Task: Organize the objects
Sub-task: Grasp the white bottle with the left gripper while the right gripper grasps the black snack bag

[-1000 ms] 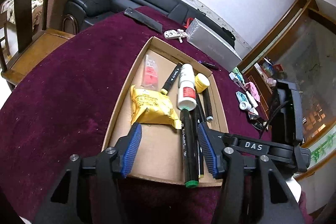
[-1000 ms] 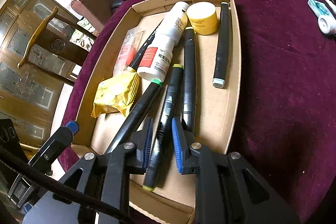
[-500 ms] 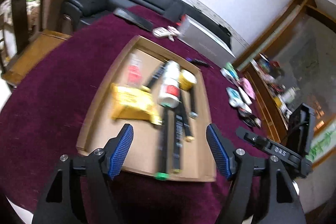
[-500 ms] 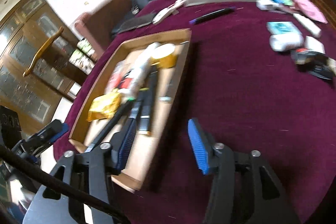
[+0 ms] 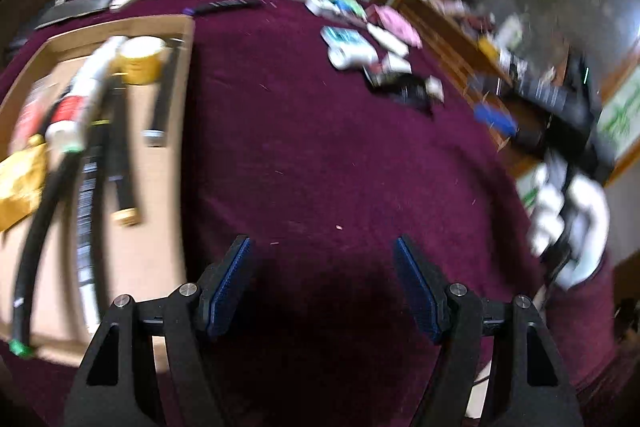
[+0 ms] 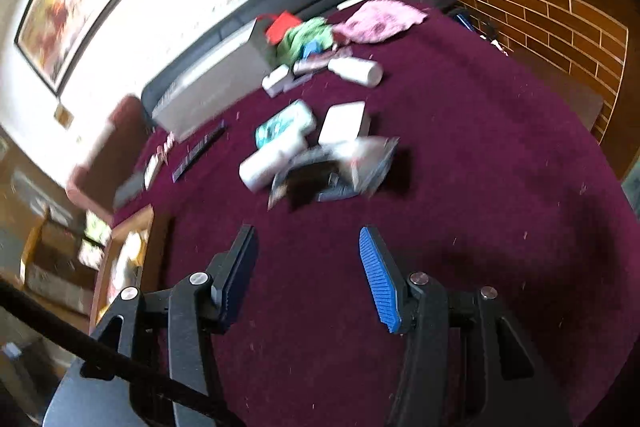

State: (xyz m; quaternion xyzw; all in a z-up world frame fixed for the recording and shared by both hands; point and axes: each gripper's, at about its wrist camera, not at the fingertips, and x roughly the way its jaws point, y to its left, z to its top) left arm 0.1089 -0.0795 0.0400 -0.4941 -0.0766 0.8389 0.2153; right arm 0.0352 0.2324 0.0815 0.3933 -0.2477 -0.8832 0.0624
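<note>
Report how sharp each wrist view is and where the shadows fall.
Left wrist view: motion-smeared, the markers in the cardboard tray streaked; the left gripper stays crisp, a dark shadow on the cloth between its fingers. Right wrist view: the clutter pile blurred, fisheye bending the wall; the right gripper sharp.

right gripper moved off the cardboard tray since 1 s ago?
Yes. The right gripper was over the cardboard tray; now the tray sits far left in its view and it hangs over bare maroon cloth. Its jaws have just opened; nothing is between them.

Matt maroon cloth (image 5: 340, 155) covers the table; the tray (image 5: 160, 267) looks like plain brown cardboard.
</note>
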